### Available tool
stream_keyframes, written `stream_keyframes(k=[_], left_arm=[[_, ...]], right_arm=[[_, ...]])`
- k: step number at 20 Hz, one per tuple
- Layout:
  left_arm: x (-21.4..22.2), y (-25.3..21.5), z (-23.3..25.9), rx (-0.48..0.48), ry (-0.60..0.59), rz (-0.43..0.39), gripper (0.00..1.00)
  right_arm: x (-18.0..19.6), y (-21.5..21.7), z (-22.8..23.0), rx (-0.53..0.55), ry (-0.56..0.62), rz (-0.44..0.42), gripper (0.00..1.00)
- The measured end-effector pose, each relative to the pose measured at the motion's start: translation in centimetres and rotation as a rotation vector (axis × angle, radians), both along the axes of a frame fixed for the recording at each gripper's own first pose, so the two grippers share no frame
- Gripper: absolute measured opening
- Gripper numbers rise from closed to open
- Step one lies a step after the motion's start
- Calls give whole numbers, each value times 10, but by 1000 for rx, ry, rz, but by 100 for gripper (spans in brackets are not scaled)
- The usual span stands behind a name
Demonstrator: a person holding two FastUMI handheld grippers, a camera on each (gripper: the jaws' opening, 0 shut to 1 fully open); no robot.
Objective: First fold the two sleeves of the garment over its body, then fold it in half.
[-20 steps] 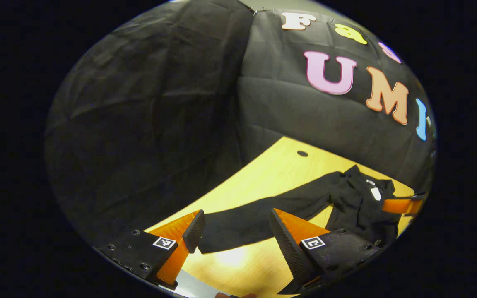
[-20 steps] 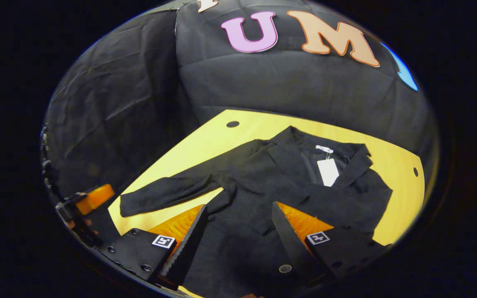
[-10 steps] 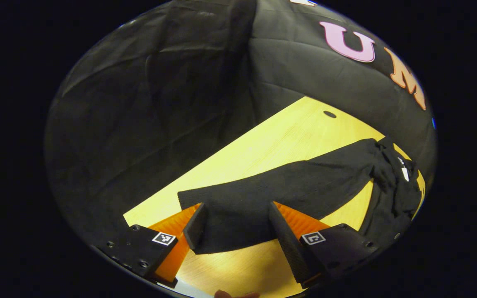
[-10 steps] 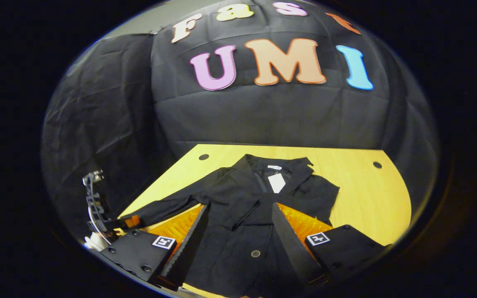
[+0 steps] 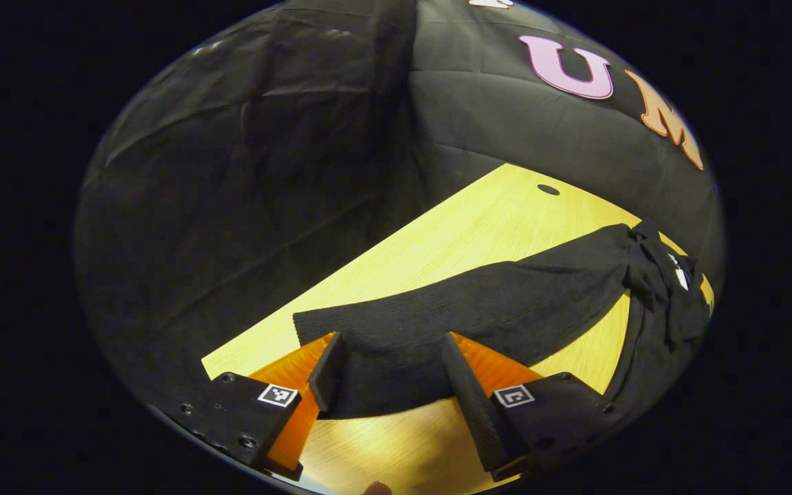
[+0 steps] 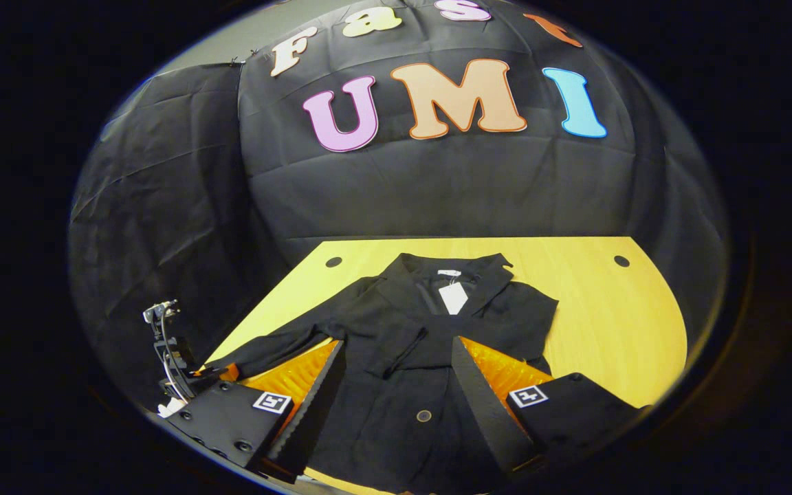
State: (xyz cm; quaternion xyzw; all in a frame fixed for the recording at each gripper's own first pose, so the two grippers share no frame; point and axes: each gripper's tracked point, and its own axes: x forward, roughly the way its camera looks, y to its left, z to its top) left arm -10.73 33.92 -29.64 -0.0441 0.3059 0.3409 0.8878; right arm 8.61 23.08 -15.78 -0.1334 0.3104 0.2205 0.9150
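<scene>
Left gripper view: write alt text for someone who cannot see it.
The left claw is open, its two fingers on either side of the cuff end of a black garment's sleeve, which lies stretched out across a yellow wooden table. The garment's bunched body lies at the far right; the booth's black cloth wall rises behind.

black garment (image 6: 396, 385), yellow wood-grain table (image 6: 616, 323), orange claw (image 5: 389, 375)

A black jacket (image 6: 430, 350) lies flat, front up, on the yellow wooden worktop (image 6: 616, 316), collar toward the far edge, a white tag (image 6: 452, 297) at its neck. One sleeve (image 5: 478, 309) stretches straight out sideways, unfolded.
</scene>
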Motion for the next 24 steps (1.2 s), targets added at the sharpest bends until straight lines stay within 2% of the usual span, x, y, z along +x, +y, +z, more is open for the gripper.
stream_keyframes(k=[1,3,5,8,10,13,18,20,24], left_arm=[[4,-1,0,1,6,-24,87],[10,-8,-2,-2,31,-68,72],[17,-12,-2,-8,45,-97,53],[20,-18,-3,-4,39,-96,15],[22,-18,-1,-21,-1,-95,6],[24,-19,1,-68,-78,-107,1],[21,-18,8,-98,-93,-114,0],[28,-32,24,-90,-114,-156,0],[71,-91,70,-49,-165,-317,0]], right_arm=[[0,1,0,6,2,4,99],[1,0,2,13,7,1,98],[4,-6,6,14,-3,-9,99],[5,-13,10,13,-14,-23,100],[3,-17,10,10,-17,-31,99],[-6,-23,11,15,-9,-39,99],[-12,-32,19,25,-28,-46,98],[-15,-42,21,30,-34,-61,98],[-22,-72,21,55,-33,-118,99]])
